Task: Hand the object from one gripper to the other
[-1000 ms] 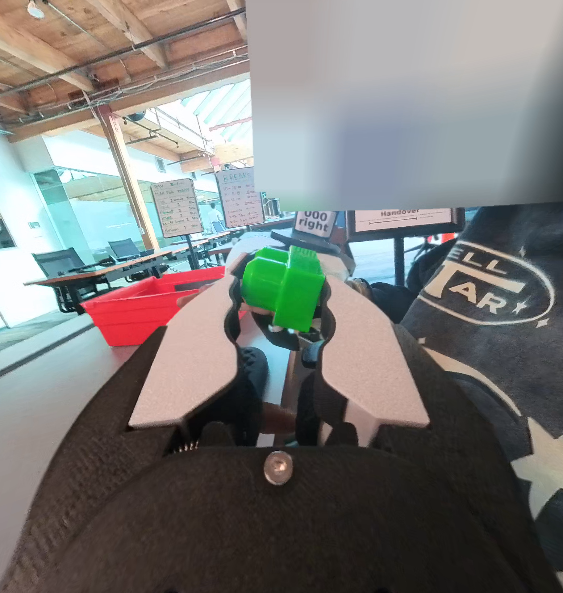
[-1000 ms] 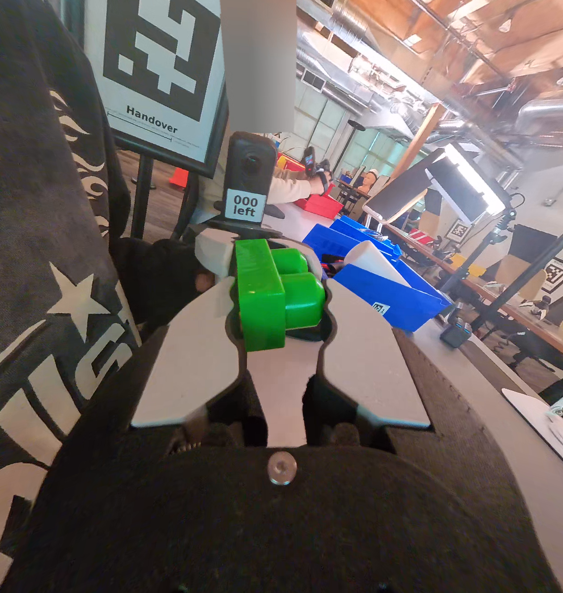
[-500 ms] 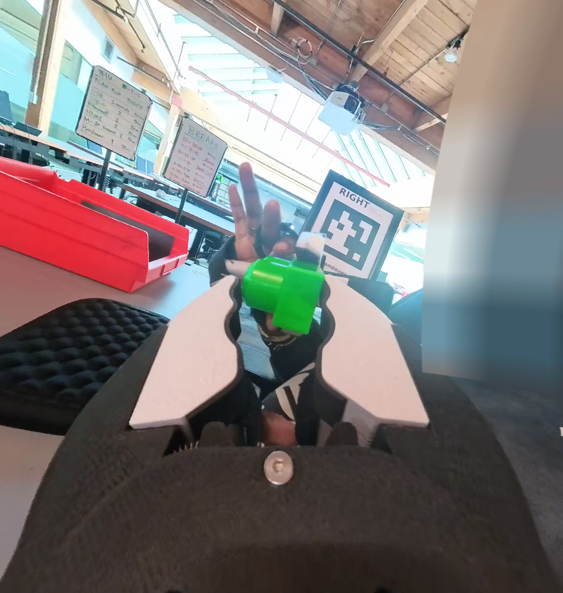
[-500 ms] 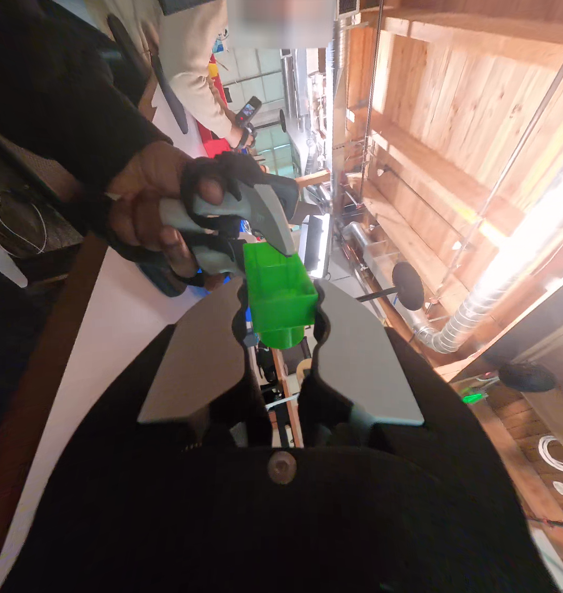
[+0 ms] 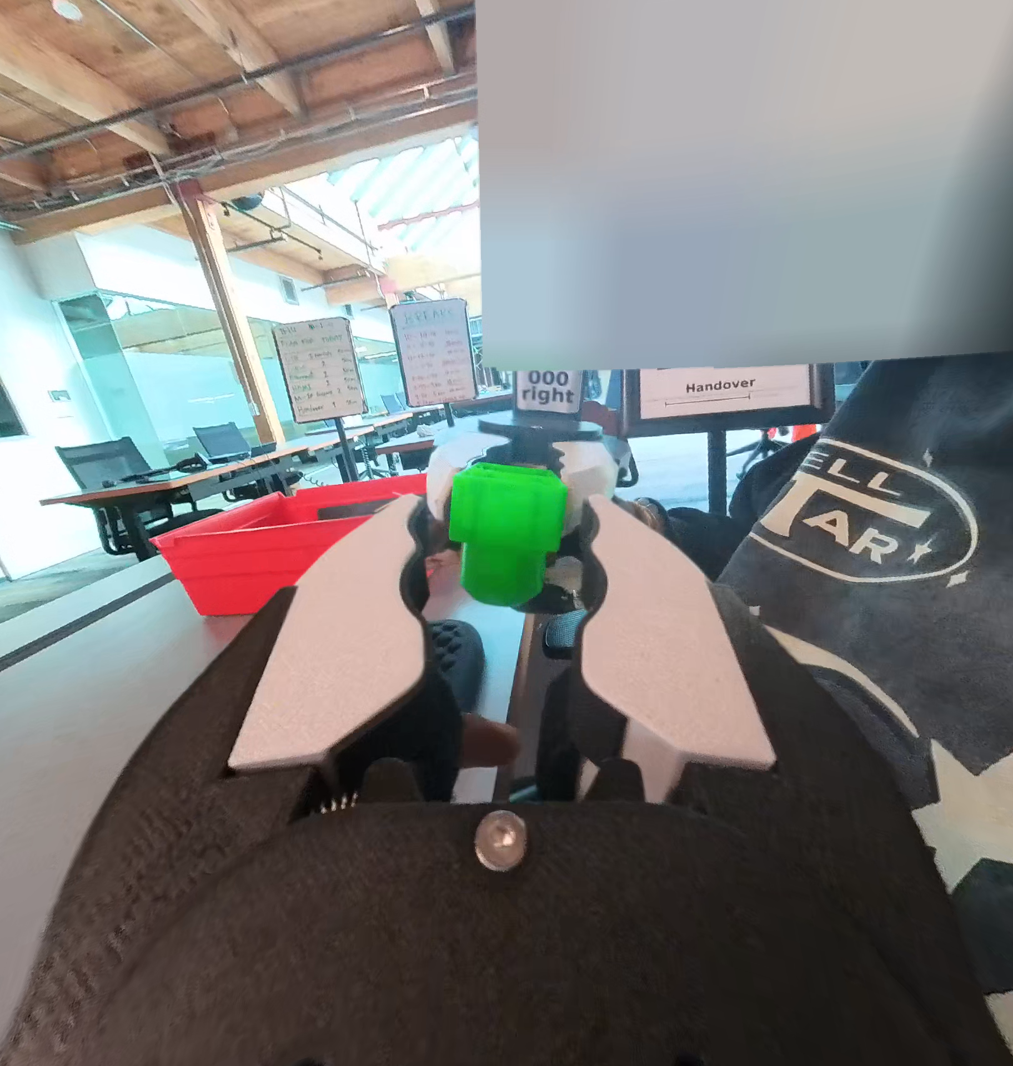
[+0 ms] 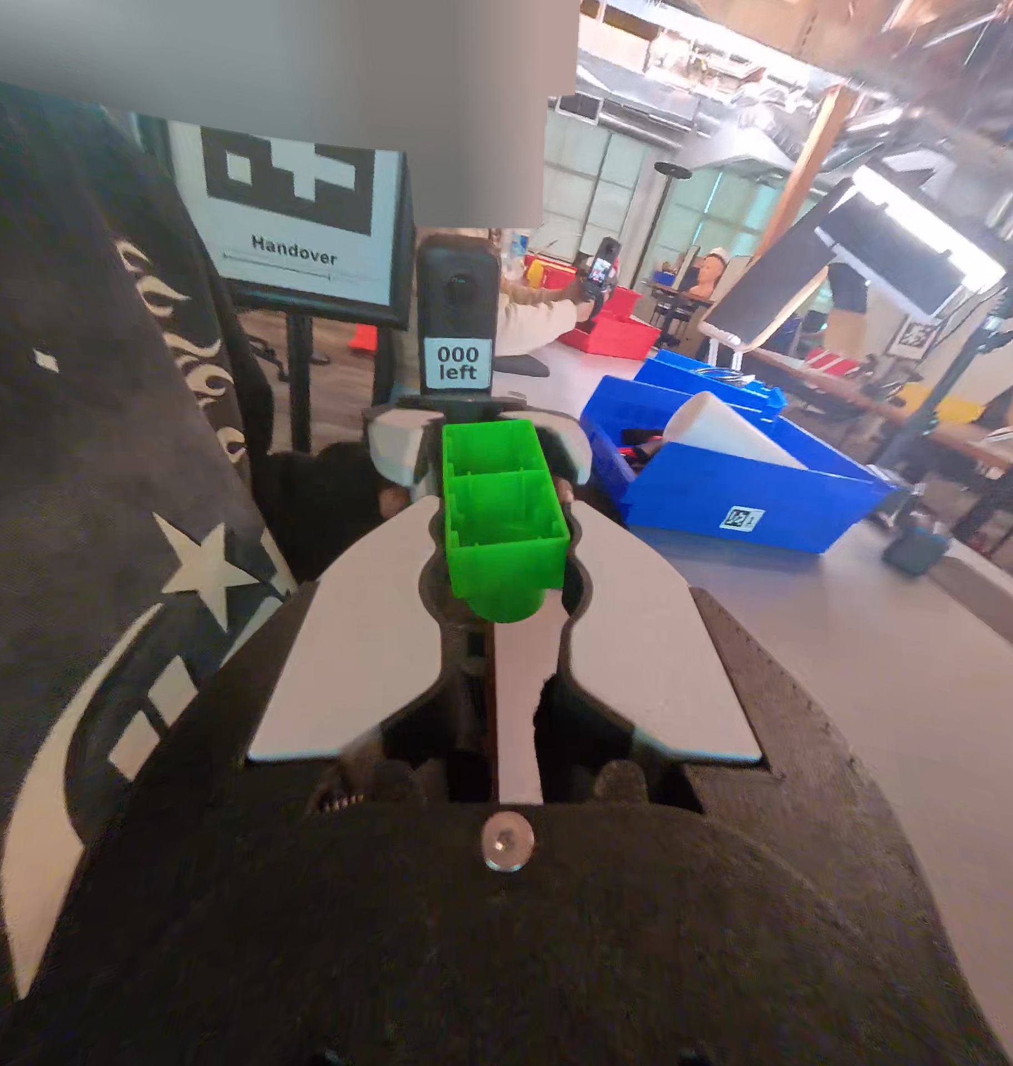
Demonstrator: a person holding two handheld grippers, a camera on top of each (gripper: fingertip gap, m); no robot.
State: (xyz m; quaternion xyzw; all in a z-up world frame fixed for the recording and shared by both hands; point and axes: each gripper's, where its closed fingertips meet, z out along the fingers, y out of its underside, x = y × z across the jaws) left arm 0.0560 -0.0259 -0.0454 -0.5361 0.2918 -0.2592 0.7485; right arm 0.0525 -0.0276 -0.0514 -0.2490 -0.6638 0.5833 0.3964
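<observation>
Green block: a bright green plastic block [image 5: 507, 533], box-shaped with open compartments on top and a round stub below, is held in the air above the grey desk [image 5: 77, 715], between the two grippers, which face each other tip to tip.
Left gripper: the left gripper [image 5: 503, 539] has its grey jaws partly apart. In the left wrist view the tips sit just beside the block's sides; whether they press on it cannot be told.
Right gripper: the right gripper [image 6: 503, 539] has its jaws closed in on the near end of the block, tips touching both sides.
Far end of block: in the right wrist view the left gripper's pale fingertips [image 6: 397, 447] flank the far end of the block.
Left side of desk: a red bin [image 5: 250, 542] stands on the desk, behind the left gripper.
Right side of desk: a blue bin [image 6: 741, 502] holds a white cone [image 6: 717, 430].
Person: a dark printed garment [image 5: 896, 577] fills the side of both views.
</observation>
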